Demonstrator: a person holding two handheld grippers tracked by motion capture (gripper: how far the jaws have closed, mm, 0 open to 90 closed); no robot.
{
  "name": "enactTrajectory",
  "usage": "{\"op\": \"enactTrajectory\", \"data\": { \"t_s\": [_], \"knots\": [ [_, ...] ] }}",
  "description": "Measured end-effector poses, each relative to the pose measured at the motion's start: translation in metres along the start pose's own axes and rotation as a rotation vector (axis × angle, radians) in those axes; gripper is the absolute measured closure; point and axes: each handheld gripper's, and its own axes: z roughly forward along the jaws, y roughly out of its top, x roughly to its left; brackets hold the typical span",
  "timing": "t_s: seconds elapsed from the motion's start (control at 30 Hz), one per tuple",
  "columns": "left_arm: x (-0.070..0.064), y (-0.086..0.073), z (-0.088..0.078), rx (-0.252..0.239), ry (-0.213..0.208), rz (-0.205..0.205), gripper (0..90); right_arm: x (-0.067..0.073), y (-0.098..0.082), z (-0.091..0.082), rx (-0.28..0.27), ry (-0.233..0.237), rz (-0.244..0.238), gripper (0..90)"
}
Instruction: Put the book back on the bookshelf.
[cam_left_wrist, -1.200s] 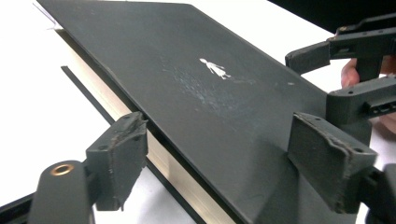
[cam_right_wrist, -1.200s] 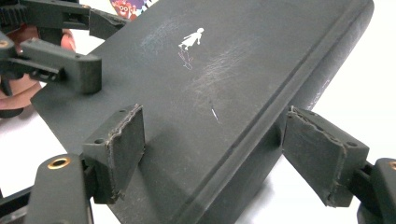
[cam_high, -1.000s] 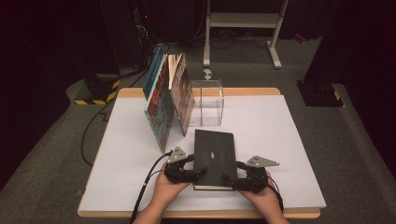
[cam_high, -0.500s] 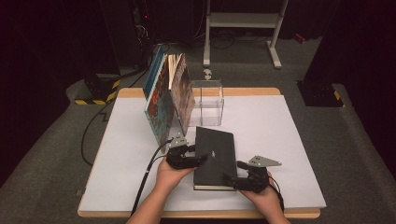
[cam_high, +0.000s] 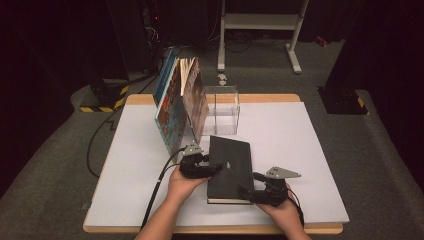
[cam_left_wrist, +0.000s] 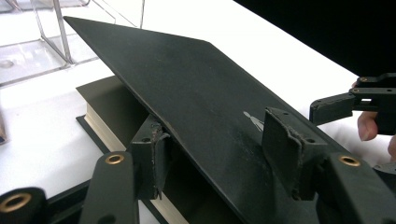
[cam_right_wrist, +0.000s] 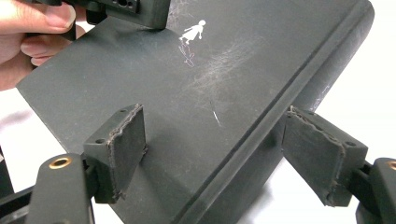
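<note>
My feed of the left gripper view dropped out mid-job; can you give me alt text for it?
The left claw straddles the lifted front cover of a black book, one finger under it and one above, exposing cream page edges. Behind stand a clear acrylic box on the white table; the right claw shows at far right.

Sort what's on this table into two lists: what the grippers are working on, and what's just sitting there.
In hand:
- black book, front cover lifted off the pages
- left gripper, jaws just closing, one under the cover and one on top
- right gripper, jaws astride the book's spine corner

Lying about:
- leaning picture books
- clear acrylic stand
- white table
</note>
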Motion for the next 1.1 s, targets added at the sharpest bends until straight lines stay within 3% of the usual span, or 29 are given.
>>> {"op": "enactTrajectory", "data": {
  "t_s": [0.2,0.63,0.87,1.1],
  "knots": [
    [-0.001,-0.003,-0.001,-0.025,-0.016,0.034,43.9,-0.002,-0.001,0.002,-0.019,0.004,-0.008,20.3],
    [-0.001,-0.006,-0.003,-0.063,-0.047,0.078,44.7,-0.021,0.016,0.014,0.027,-0.02,0.076,19.9],
    [-0.007,-0.006,-0.005,-0.086,-0.07,0.117,49.0,-0.029,0.024,0.024,-0.007,-0.026,0.1,19.5],
    [-0.011,-0.005,-0.007,-0.094,-0.075,0.173,48.9,-0.024,0.02,0.019,-0.029,-0.04,0.073,19.7]
  ]
}}
